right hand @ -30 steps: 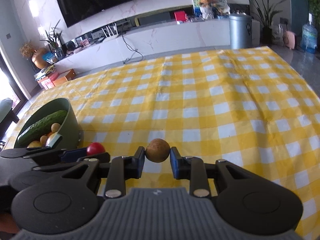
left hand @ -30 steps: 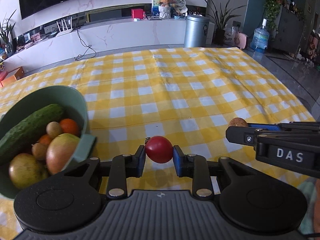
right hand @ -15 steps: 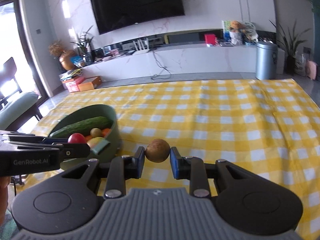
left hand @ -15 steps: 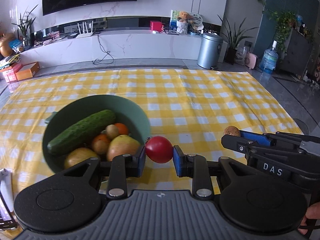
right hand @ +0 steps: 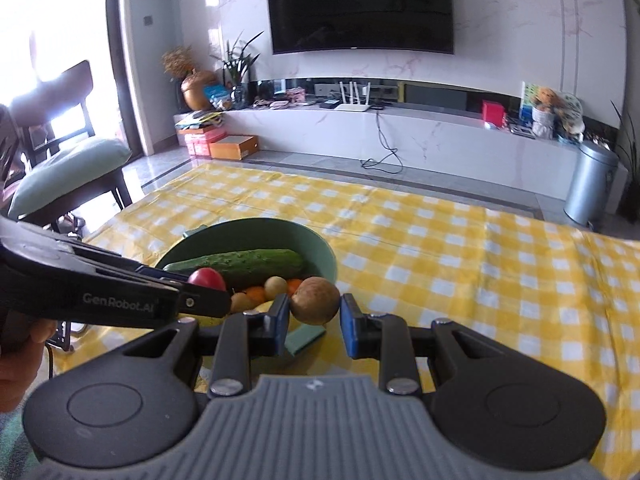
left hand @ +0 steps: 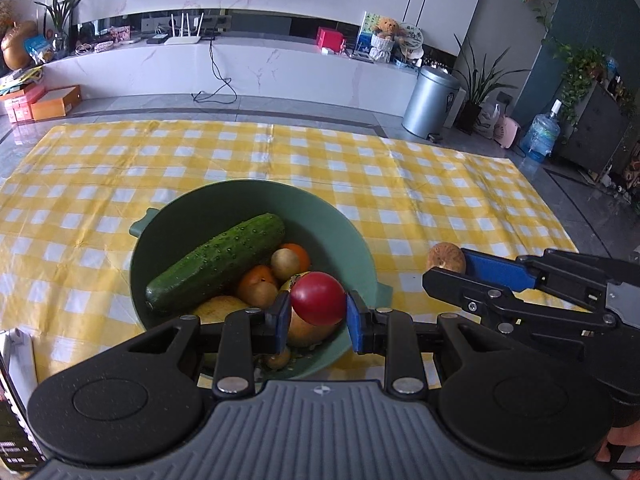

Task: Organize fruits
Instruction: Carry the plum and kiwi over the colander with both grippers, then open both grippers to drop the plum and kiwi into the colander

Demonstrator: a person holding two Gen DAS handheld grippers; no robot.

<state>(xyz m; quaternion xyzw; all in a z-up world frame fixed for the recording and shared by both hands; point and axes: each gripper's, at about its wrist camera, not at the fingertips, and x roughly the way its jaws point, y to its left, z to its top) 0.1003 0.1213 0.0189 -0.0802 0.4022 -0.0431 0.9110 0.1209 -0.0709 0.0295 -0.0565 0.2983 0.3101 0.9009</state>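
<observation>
Your left gripper (left hand: 318,311) hangs over the near side of the green bowl (left hand: 352,236), its blue pads clamped on a red tomato (left hand: 317,298) above the cucumber (left hand: 216,263), oranges and other fruit inside. Your right gripper (right hand: 315,313), just to the bowl's right, is pinched on a brown round fruit (right hand: 315,300) held above the bowl's near-right rim. The bowl sits on a yellow-and-white checked cloth (left hand: 440,200), with a white marble TV console (right hand: 400,136), a wall-mounted TV (right hand: 360,6) and a steel bin (left hand: 430,102) beyond.
</observation>
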